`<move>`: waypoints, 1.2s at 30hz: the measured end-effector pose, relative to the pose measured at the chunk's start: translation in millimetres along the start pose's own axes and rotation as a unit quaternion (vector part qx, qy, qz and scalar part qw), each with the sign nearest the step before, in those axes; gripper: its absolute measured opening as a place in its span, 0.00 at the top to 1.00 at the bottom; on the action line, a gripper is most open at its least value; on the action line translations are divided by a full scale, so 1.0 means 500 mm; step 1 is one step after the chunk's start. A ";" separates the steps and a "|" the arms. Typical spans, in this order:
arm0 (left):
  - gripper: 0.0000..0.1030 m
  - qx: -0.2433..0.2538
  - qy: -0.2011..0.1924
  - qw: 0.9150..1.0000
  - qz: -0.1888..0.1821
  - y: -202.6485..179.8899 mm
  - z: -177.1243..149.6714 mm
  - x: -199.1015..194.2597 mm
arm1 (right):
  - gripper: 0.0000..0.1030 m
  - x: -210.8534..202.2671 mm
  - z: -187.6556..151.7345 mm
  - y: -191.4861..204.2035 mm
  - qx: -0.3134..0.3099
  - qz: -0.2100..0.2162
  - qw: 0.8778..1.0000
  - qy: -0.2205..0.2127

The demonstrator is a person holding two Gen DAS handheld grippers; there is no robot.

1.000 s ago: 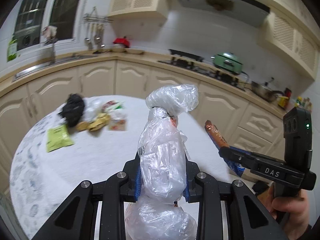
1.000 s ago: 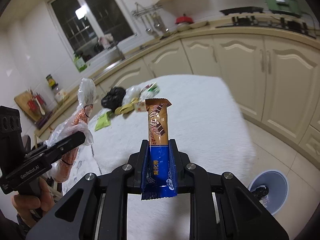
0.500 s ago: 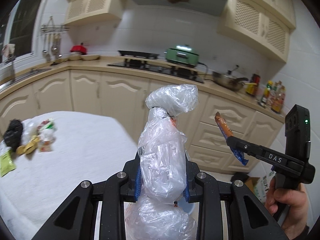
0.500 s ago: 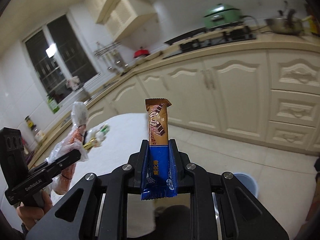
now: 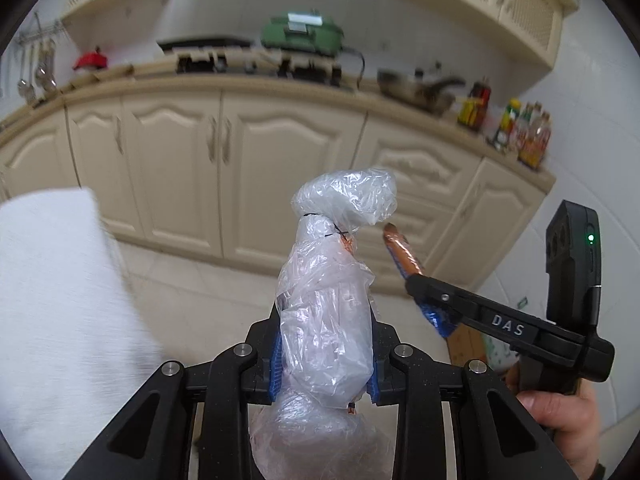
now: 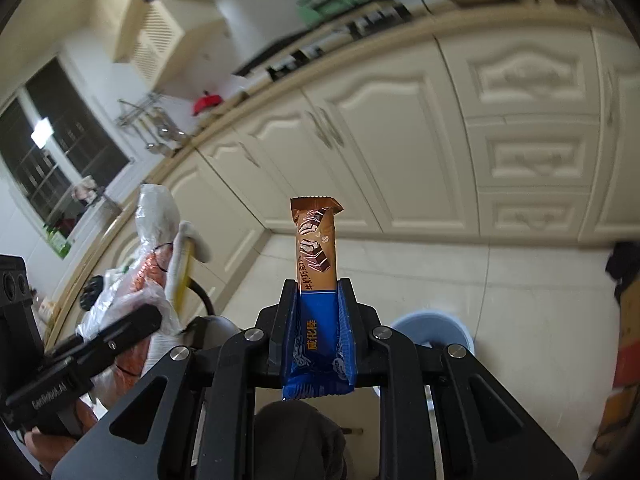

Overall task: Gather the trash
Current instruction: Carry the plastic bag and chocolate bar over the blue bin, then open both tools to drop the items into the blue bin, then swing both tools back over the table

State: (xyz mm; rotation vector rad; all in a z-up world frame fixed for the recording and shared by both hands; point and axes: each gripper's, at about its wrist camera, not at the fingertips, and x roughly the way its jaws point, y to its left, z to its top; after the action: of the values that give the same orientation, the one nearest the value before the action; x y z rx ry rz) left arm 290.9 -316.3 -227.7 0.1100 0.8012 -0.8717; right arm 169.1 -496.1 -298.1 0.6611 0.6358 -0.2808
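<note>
A tied clear plastic bag [image 5: 328, 292] with something orange inside stands upright between the blue pads of my left gripper [image 5: 325, 354], which is shut on it. In the right wrist view the same bag [image 6: 152, 248] shows at the left, clamped in the left gripper [image 6: 132, 322]. My right gripper [image 6: 318, 320] is shut on a brown and blue snack wrapper [image 6: 317, 264] that sticks up from its jaws. That wrapper [image 5: 402, 252] also appears in the left wrist view, held by the right gripper [image 5: 424, 292]. A pale blue bin [image 6: 432, 330] sits on the floor just beyond the right gripper.
Cream kitchen cabinets [image 5: 248, 176] run across the back, with a green pot [image 5: 302, 34] and a pan [image 5: 416, 88] on the counter. The white-covered table [image 5: 52, 300] edge is at the left. A cardboard box [image 6: 624, 344] stands at the right on the tiled floor [image 6: 460, 276].
Both grippers swung right, away from the table toward the cabinets and floor, each still holding its item. The table slid to the left edge and the blue bin drew nearer.
</note>
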 end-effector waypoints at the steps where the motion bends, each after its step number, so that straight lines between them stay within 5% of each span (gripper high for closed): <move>1: 0.73 0.000 0.012 1.000 -0.002 -0.007 0.009 0.033 | 0.81 0.013 -0.003 -0.014 0.007 -0.001 1.000 0.006; 7: 0.65 0.002 0.097 0.995 -0.002 -0.017 0.065 0.243 | 0.77 0.138 -0.023 -0.131 0.072 -0.024 0.995 0.064; 9: 0.37 0.004 0.122 0.992 0.021 -0.018 0.081 0.310 | 0.63 0.169 -0.037 -0.174 0.099 -0.038 0.991 0.082; 11: 0.22 0.004 0.133 0.991 0.030 -0.012 0.091 0.343 | 0.56 0.173 -0.053 -0.207 0.123 -0.047 0.988 0.086; 15: 0.06 0.013 0.125 0.990 0.059 -0.004 0.118 0.364 | 0.39 0.139 -0.071 -0.232 0.141 -0.049 0.986 0.076; 18: 0.05 0.022 0.114 0.991 0.072 -0.006 0.133 0.360 | 0.22 0.099 -0.078 -0.230 0.149 -0.049 0.986 0.059; 21: 0.01 0.031 0.093 0.992 0.080 -0.002 0.132 0.313 | 0.01 0.058 -0.080 -0.214 0.155 -0.054 0.986 0.039; 27: 0.01 0.043 0.033 0.994 0.092 -0.005 0.132 0.177 | 0.00 -0.007 -0.073 -0.135 0.141 -0.042 0.989 0.011; 36: 0.01 0.020 -0.052 0.992 0.117 0.032 0.079 -0.090 | 0.00 -0.052 -0.066 0.094 0.071 0.028 0.997 -0.008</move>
State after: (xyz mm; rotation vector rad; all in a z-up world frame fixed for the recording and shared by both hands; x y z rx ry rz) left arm 308.6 -292.5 -173.4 0.1879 0.6590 -0.6661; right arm 154.0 -437.7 -279.2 0.8112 0.5837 -0.2802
